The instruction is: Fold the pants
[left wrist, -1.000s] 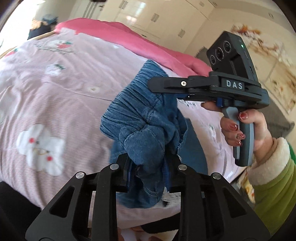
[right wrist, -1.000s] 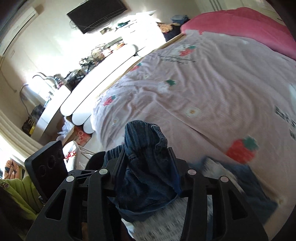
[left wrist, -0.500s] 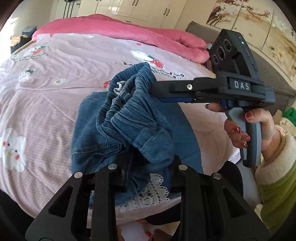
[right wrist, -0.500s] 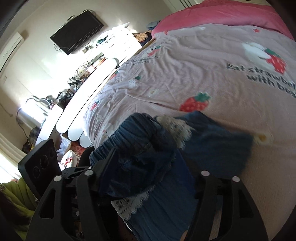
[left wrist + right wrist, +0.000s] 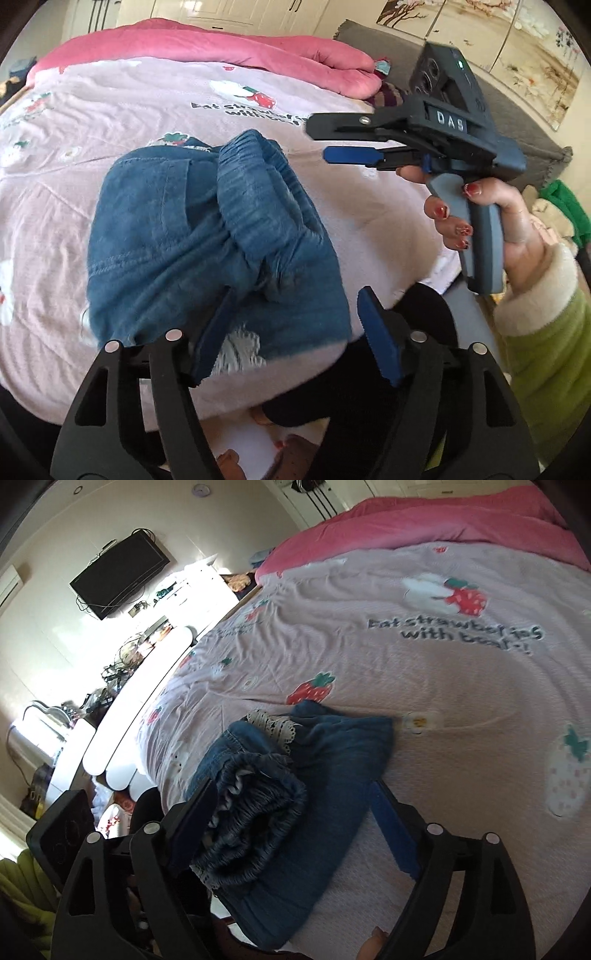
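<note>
Two black two-finger grippers with blue pads hang just past the near edge of the bed, and both have just been opening. The left gripper [image 5: 291, 328] has its jaws apart, with the near hem of the pants lying between them and neither pad pressing on it. The right gripper [image 5: 295, 823] also stands wide: its left finger lies against the bunched waistband, its right finger is clear of the cloth. From the left wrist view the right tool sits off beside the pile with nothing between its fingers, gripped by a hand [image 5: 491, 218] in a green sleeve with a cream fleece cuff. My reading is that the fold has been laid down and let go.

The folded blue denim pants [image 5: 207, 236] rest on the pink strawberry-print bedspread [image 5: 461, 701] close to its near edge, a soft, roughly rectangular bundle. On top, the ribbed elastic waistband humps up in thick gathers instead of lying flat, so the stack is lumpy. White lace trim [image 5: 273, 723] peeks from the hems.

Farther back, a thick pink quilt [image 5: 207, 48] lies heaped along the far edge of the bed.
</note>
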A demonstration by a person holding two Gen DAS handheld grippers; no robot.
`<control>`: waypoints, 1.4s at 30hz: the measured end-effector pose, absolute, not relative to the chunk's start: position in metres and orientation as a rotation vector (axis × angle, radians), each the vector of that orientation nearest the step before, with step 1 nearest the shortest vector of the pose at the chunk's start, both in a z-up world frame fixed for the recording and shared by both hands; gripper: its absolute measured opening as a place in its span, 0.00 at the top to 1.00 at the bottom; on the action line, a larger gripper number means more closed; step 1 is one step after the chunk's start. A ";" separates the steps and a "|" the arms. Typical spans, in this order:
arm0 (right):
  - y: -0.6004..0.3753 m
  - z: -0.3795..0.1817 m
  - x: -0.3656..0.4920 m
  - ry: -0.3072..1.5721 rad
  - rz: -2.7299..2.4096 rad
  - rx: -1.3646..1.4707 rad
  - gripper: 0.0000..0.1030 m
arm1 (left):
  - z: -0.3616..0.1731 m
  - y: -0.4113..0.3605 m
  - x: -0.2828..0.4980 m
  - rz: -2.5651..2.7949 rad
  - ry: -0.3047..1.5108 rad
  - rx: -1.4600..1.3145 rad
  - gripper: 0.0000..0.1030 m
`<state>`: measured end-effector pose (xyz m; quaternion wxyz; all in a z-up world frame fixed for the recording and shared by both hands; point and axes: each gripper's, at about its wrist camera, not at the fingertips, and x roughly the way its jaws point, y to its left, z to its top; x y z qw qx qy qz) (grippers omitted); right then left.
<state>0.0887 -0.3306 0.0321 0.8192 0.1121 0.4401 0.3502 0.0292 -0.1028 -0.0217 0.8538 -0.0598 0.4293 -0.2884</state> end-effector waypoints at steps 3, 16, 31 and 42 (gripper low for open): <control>-0.331 0.039 0.078 0.911 0.738 0.185 0.16 | -0.008 -0.081 0.030 -0.578 0.861 -0.150 0.35; -0.256 0.060 0.004 0.777 0.847 -0.161 0.15 | 0.004 -0.030 0.118 -0.349 0.880 -0.093 0.14; -0.149 0.025 -0.056 0.600 0.984 -0.688 0.37 | -0.028 -0.056 0.164 -0.512 1.038 -0.017 0.33; -0.136 -0.008 -0.041 0.620 1.001 -0.821 0.88 | -0.031 -0.060 0.161 -0.512 1.024 -0.013 0.33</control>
